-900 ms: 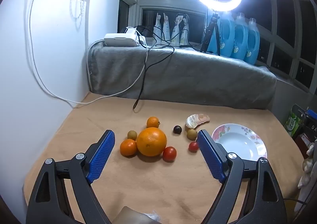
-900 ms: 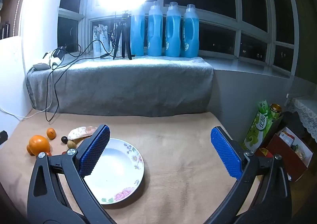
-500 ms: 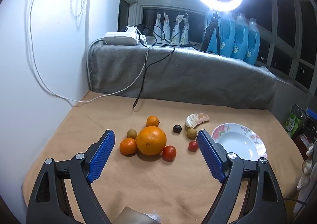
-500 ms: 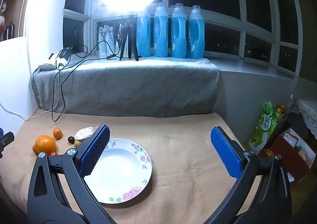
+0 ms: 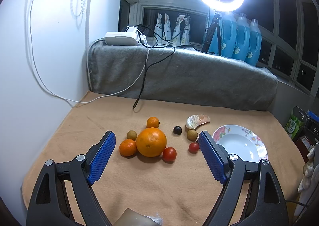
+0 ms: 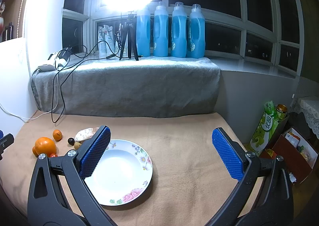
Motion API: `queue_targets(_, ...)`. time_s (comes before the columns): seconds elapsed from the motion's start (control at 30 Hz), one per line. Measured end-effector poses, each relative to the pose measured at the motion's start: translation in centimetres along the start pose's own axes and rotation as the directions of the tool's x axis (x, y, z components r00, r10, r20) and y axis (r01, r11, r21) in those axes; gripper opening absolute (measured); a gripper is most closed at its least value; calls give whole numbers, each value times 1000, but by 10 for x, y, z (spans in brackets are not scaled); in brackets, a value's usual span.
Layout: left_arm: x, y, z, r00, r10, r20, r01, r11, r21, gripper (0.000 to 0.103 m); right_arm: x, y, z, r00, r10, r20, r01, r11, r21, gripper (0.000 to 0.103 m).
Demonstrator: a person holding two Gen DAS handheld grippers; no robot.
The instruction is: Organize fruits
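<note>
Both grippers are hanging over the tan worktop [image 5: 159,186] with their blue fingers spread wide and holding nothing. The left gripper [image 5: 157,158] is facing a cluster of fruit: a big orange [image 5: 151,142] touching a small mandarin [image 5: 128,147] and a red tomato [image 5: 169,154]. The right gripper [image 6: 161,154] is hovering over the floral plate [image 6: 127,196], which is sitting bare just right of the fruit.

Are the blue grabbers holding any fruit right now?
No, nothing is held. The left gripper is wide open above the big orange, and the right gripper is open over the plate.
</note>
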State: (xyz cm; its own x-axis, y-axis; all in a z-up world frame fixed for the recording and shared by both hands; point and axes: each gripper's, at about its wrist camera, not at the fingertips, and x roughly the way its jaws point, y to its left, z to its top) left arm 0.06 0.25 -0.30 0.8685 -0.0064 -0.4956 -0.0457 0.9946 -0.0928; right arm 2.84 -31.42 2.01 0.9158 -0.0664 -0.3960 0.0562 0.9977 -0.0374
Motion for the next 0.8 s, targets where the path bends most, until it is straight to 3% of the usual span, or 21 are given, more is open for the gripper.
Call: queue_targets(0.8, -2, -1, -1, 1000, -6, 1, 6, 1000, -10, 85, 0, 1, 0, 1000, 1, -1, -1, 1000, 0, 103)
